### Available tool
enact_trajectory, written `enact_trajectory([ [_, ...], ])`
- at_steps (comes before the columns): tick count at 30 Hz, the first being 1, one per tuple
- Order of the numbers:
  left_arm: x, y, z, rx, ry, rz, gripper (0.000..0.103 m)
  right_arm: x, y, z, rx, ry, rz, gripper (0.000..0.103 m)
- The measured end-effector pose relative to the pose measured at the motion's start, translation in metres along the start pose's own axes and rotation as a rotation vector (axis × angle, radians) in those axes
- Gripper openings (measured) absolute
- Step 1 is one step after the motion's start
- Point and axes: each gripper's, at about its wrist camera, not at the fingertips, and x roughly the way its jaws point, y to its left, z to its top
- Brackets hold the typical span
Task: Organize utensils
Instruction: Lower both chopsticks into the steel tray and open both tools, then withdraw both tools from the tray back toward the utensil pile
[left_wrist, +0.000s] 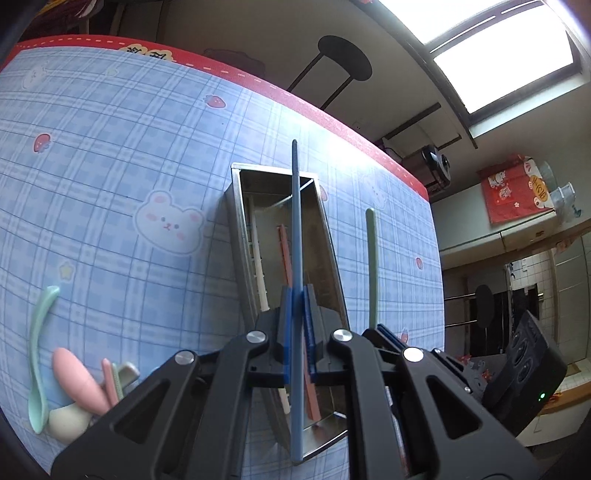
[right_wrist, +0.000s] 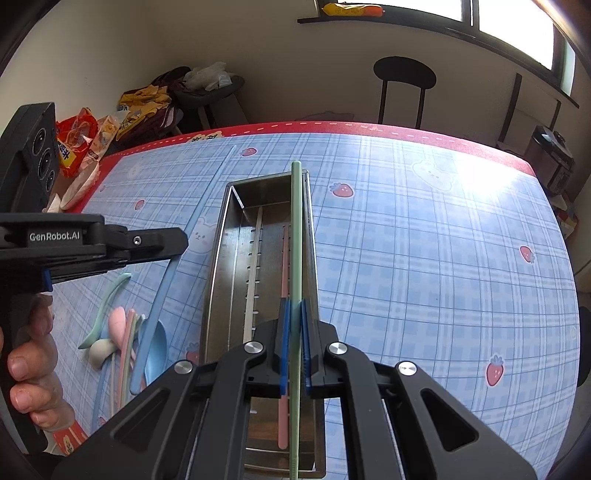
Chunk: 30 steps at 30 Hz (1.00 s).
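A steel utensil tray (left_wrist: 332, 236) (right_wrist: 218, 254) lies on the blue checked tablecloth, with a pink chopstick (left_wrist: 285, 251) (right_wrist: 283, 266) and a white one (left_wrist: 258, 258) inside. My left gripper (left_wrist: 297, 295) is shut on a blue chopstick (left_wrist: 296, 221) and holds it lengthwise over the tray. My right gripper (right_wrist: 294, 310) is shut on a green chopstick (right_wrist: 296, 236) over the tray's right side; that chopstick also shows in the left wrist view (left_wrist: 372, 258). The left gripper's body (right_wrist: 92, 243) and blue chopstick (right_wrist: 166, 280) show left of the tray.
A pile of spoons and chopsticks lies left of the tray: a green spoon (left_wrist: 38, 354) (right_wrist: 103, 310), a pink spoon (left_wrist: 79, 384) (right_wrist: 118, 325), a blue spoon (right_wrist: 155, 354). The table's red edge (right_wrist: 332, 127) runs along the far side, a black stool (right_wrist: 404, 85) behind it.
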Motion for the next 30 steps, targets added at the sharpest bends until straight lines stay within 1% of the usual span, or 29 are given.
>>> enact_trajectory([
  [6, 0.026, 0.009, 0.005, -0.065, 0.021, 0.004, 0.010, 0.014, 0.000, 0.005, -0.014, 0.029, -0.001, 0.006],
  [11, 0.040, 0.009, 0.007, -0.066, 0.029, 0.009, 0.011, 0.023, 0.002, 0.007, -0.025, 0.047, -0.001, 0.006],
  [12, 0.041, 0.009, 0.008, -0.064, 0.029, 0.015, 0.014, 0.024, 0.003, 0.008, -0.027, 0.049, -0.009, 0.007],
  [13, 0.041, 0.008, 0.008, -0.057, 0.027, 0.015, 0.024, 0.025, 0.003, 0.008, -0.027, 0.049, -0.020, 0.007],
  [14, 0.040, 0.007, 0.008, -0.047, 0.023, 0.011, 0.030, 0.025, 0.003, 0.009, -0.025, 0.053, -0.040, 0.008],
  [16, 0.038, 0.005, 0.010, -0.016, 0.022, 0.017, 0.030, 0.024, 0.003, 0.011, -0.019, 0.045, -0.054, 0.009],
  [19, 0.024, 0.006, 0.014, 0.017, -0.003, 0.043, 0.030, 0.014, 0.003, 0.012, -0.001, 0.017, -0.060, 0.012],
  [21, 0.013, 0.006, 0.016, 0.044, -0.028, 0.076, 0.034, 0.006, 0.004, 0.011, 0.005, 0.000, -0.057, 0.019],
  [23, 0.002, 0.009, 0.016, 0.068, -0.052, 0.102, 0.042, -0.003, 0.007, 0.009, 0.003, -0.015, -0.061, 0.021],
  [25, -0.010, 0.015, 0.016, 0.077, -0.070, 0.118, 0.047, -0.011, 0.009, 0.007, 0.007, -0.029, -0.059, 0.022],
  [27, -0.020, 0.021, 0.014, 0.078, -0.085, 0.135, 0.048, -0.020, 0.010, 0.003, 0.018, -0.042, -0.056, 0.026],
  [29, -0.030, 0.026, 0.012, 0.087, -0.104, 0.156, 0.058, -0.027, 0.012, -0.001, 0.030, -0.050, -0.052, 0.028],
  [30, -0.036, 0.029, 0.011, 0.096, -0.113, 0.167, 0.058, -0.030, 0.014, -0.004, 0.034, -0.052, -0.051, 0.029],
])
